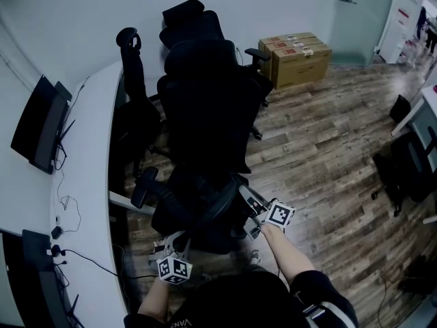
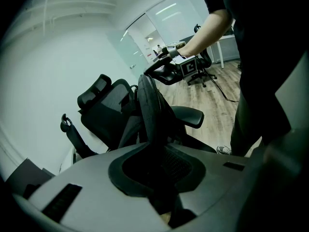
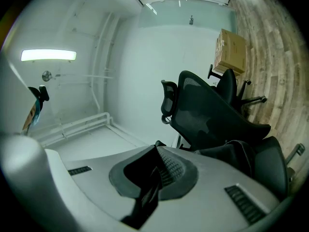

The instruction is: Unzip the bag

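Observation:
A black bag [image 1: 205,214] sits on the seat of a black office chair [image 1: 208,108], right below me. My left gripper [image 1: 179,241] is at the bag's near left side. In the left gripper view, the left gripper [image 2: 161,178] is shut on a fold of the bag [image 2: 149,110], which rises upright from the jaws. My right gripper [image 1: 251,214] is at the bag's right top edge, where the left gripper view also shows the right gripper [image 2: 161,74]. In the right gripper view, the right gripper [image 3: 152,178] pinches a thin black zipper tab, with the bag [image 3: 241,153] at the right.
A white desk [image 1: 89,156] with monitors [image 1: 41,125] and cables runs along the left. More black chairs [image 1: 136,94] stand behind. Cardboard boxes [image 1: 293,57] sit by the far wall, another chair [image 1: 410,162] stands at the right, and wood flooring [image 1: 321,149] lies between.

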`<state>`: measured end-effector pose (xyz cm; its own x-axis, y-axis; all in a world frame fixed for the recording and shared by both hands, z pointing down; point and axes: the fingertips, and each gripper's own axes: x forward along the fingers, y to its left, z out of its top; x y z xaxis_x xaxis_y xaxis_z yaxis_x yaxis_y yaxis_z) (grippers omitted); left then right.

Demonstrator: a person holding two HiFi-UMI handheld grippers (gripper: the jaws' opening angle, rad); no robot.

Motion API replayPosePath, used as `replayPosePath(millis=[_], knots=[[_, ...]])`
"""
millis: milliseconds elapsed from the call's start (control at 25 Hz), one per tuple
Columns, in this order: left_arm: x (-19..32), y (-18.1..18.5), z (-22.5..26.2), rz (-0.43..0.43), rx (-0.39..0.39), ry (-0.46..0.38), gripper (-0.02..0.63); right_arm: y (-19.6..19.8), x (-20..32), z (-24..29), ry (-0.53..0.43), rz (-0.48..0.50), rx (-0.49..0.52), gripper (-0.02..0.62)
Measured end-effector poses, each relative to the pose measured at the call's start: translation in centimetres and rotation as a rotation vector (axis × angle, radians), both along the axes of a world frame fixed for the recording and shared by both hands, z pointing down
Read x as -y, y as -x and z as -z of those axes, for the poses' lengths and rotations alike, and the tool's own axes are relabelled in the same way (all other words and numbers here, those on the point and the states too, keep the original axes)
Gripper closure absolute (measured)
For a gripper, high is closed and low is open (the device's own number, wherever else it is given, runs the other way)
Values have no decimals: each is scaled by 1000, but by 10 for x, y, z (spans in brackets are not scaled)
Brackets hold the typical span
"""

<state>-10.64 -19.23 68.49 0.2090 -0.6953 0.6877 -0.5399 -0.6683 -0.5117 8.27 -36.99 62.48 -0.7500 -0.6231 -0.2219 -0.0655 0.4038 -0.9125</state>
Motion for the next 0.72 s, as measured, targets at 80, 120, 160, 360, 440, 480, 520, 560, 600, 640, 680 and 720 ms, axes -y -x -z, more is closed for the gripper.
replayPosePath(millis=[80,120,160,360,440,480,520,560,600,640,680,720], knots=[[0,0,0,7,-3,-1,526,0,-2,1,-8,-6,-24,551],[0,1,0,11,-6,0,526,1,-3,1,-15,-7,-37,551],[-1,2,0,15,-13,3,526,2,-5,2,-20,-9,-47,551],[-4,4,1,34,-54,16,526,9,-12,2,-34,-15,-106,548],[-4,5,2,39,-64,15,524,11,-13,6,-37,-27,-121,548],[-4,5,3,39,-68,15,523,11,-14,8,-35,-36,-129,548],[-4,6,4,39,-72,14,523,11,-15,9,-34,-44,-134,548],[-4,6,4,38,-76,14,522,12,-16,10,-35,-50,-133,548],[-4,7,5,36,-80,14,522,12,-17,11,-34,-57,-131,548],[-5,8,5,33,-83,13,520,13,-18,11,-34,-63,-131,548],[-6,8,5,31,-86,12,520,13,-20,11,-34,-70,-134,548],[-7,9,6,29,-90,12,518,13,-22,11,-31,-76,-136,548]])
